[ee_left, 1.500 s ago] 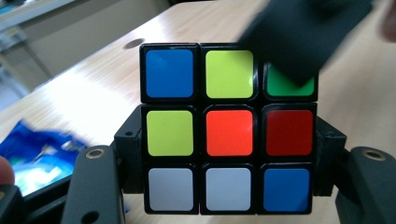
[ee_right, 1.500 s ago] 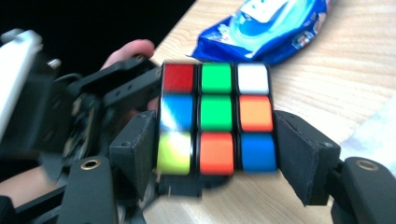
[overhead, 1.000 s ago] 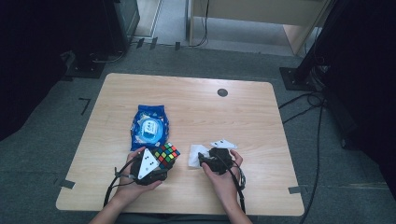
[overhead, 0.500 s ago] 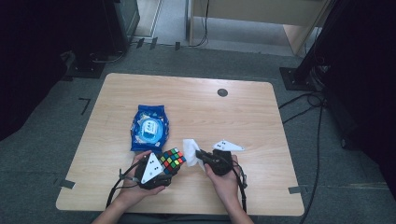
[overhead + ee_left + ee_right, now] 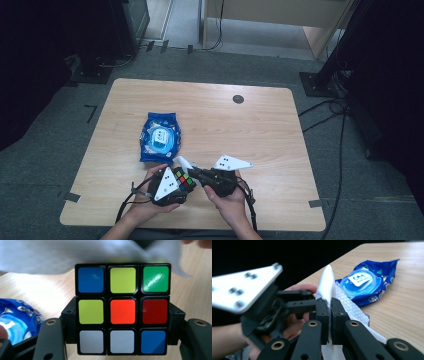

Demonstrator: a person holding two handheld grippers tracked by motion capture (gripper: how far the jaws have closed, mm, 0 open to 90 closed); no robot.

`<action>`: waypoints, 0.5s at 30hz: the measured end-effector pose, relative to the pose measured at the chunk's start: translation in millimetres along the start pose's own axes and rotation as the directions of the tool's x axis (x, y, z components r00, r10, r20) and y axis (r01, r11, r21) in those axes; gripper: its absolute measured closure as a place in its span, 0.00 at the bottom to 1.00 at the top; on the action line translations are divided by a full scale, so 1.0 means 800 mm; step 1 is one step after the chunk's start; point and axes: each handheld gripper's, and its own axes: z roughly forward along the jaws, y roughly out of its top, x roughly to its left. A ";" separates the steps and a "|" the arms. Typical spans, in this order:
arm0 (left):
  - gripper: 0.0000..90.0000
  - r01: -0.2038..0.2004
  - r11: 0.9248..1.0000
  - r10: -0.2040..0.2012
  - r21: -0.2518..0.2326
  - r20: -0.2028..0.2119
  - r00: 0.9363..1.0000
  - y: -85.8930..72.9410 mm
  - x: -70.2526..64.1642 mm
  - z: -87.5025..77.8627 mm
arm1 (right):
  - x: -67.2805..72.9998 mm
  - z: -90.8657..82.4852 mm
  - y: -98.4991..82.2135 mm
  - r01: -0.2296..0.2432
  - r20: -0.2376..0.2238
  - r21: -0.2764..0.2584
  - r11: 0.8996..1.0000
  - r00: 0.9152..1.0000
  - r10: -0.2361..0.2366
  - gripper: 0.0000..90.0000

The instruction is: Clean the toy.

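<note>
A scrambled Rubik's cube (image 5: pixel 122 308) sits between the jaws of my left gripper (image 5: pixel 122 315), whose pads press on its two sides. In the high view the cube (image 5: pixel 184 180) and left gripper (image 5: pixel 176 187) hover near the table's front edge. My right gripper (image 5: pixel 330 307) is shut on a white wet wipe (image 5: pixel 325 282), pinched upright between its pads. In the high view the right gripper (image 5: pixel 196 172) holds the wipe (image 5: pixel 183 162) just beside the cube's top. The wipe (image 5: pixel 75 255) hangs blurred right behind the cube in the left gripper view.
A blue wipes pack (image 5: pixel 159 136) with a round lid lies on the wooden table (image 5: pixel 260 125), just beyond the hands; it shows as the pack (image 5: pixel 367 285) in the right gripper view. A dark round grommet (image 5: pixel 238 99) sits near the table's far edge. Cables trail off the front edge.
The right gripper closed on the wipe, lifted it off the table and carried it left to the cube. The left gripper kept the cube almost still.
</note>
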 end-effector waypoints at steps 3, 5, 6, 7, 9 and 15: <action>0.38 0.013 1.000 -0.013 -0.008 -0.008 1.000 0.000 0.005 -0.004 | -0.004 -0.002 -0.002 -0.007 0.025 0.016 1.000 1.000 0.007 0.98; 0.38 0.009 1.000 -0.009 -0.012 -0.006 1.000 0.000 0.006 -0.006 | -0.015 -0.003 -0.007 -0.039 0.051 0.021 0.999 0.998 0.038 0.98; 0.38 0.008 1.000 -0.008 -0.014 -0.003 1.000 0.000 0.005 -0.006 | -0.023 -0.004 -0.009 -0.070 0.072 0.025 0.997 0.995 0.068 0.98; 0.38 0.007 1.000 -0.007 -0.017 0.001 1.000 0.001 0.004 -0.006 | -0.027 -0.004 -0.011 -0.084 0.084 0.026 0.996 0.993 0.082 0.98; 0.38 0.003 1.000 -0.003 -0.020 0.005 1.000 0.001 0.001 -0.004 | -0.032 -0.004 -0.012 -0.105 0.099 0.026 0.994 0.990 0.102 0.98; 0.38 0.003 1.000 -0.003 -0.003 -0.002 1.000 0.002 -0.002 0.001 | -0.010 -0.002 -0.005 -0.045 0.020 -0.013 0.999 0.999 0.045 0.97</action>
